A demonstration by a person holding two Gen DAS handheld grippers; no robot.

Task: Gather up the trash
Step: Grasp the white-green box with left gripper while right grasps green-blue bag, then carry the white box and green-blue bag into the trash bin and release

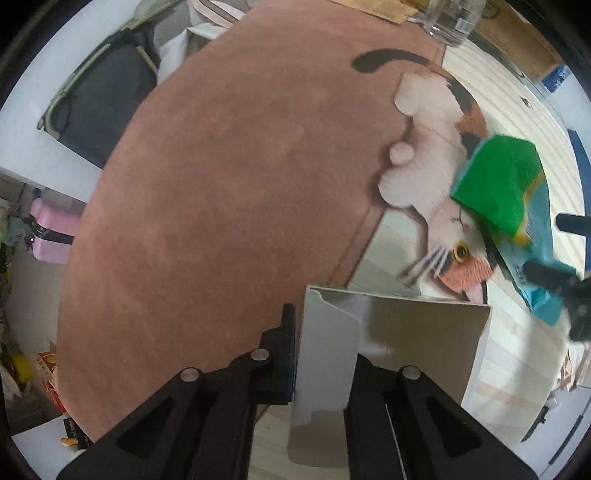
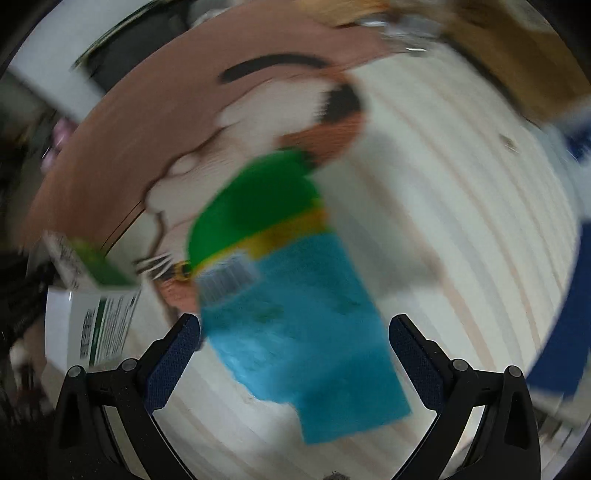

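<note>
My left gripper (image 1: 323, 354) is shut on the wall of an open white carton box (image 1: 391, 332) and holds it over the rug's edge. The same box, with green print, shows at the left of the blurred right wrist view (image 2: 99, 325). A green and blue packet (image 1: 509, 199) lies flat, partly on the rug and partly on the striped floor. In the right wrist view the packet (image 2: 291, 295) lies between the wide-apart fingers of my open right gripper (image 2: 295, 332). The right gripper also shows at the right edge of the left wrist view (image 1: 554, 251), at the packet's blue end.
A brown rug (image 1: 221, 184) with a cat picture (image 1: 439, 177) covers most of the floor. A clear plastic bottle (image 1: 450, 22) and cardboard (image 1: 517, 37) lie at the far edge. A dark bag (image 1: 103, 107) and a pink case (image 1: 51, 236) sit left.
</note>
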